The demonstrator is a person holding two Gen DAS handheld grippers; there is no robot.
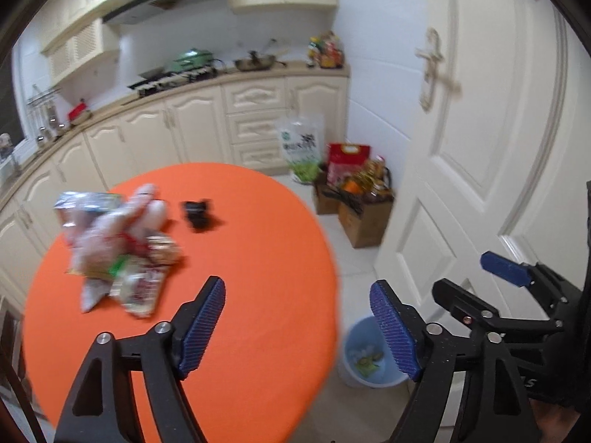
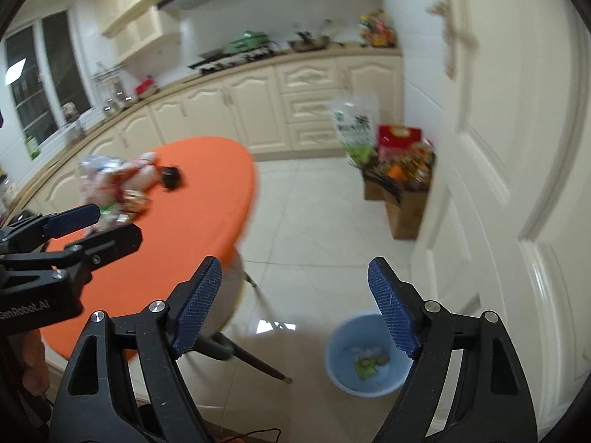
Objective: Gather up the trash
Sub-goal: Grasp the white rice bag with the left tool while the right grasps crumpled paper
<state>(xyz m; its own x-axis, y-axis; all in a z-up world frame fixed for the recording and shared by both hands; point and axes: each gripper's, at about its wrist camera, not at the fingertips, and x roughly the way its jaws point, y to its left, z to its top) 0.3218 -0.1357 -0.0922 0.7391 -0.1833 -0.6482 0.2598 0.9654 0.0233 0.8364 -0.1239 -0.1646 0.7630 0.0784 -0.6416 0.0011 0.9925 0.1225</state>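
Kitchen floor, blue bin (image 2: 367,356) with few wrapper scraps (image 2: 369,363) inside.

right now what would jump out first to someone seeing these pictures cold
The round orange table takes up the left of both views, with a heap of crumpled wrappers and a small black object near its far edge. On the tiled floor to the table's right stands a pale blue bin with a few scraps in it. Both the left gripper and the right gripper are open and empty.
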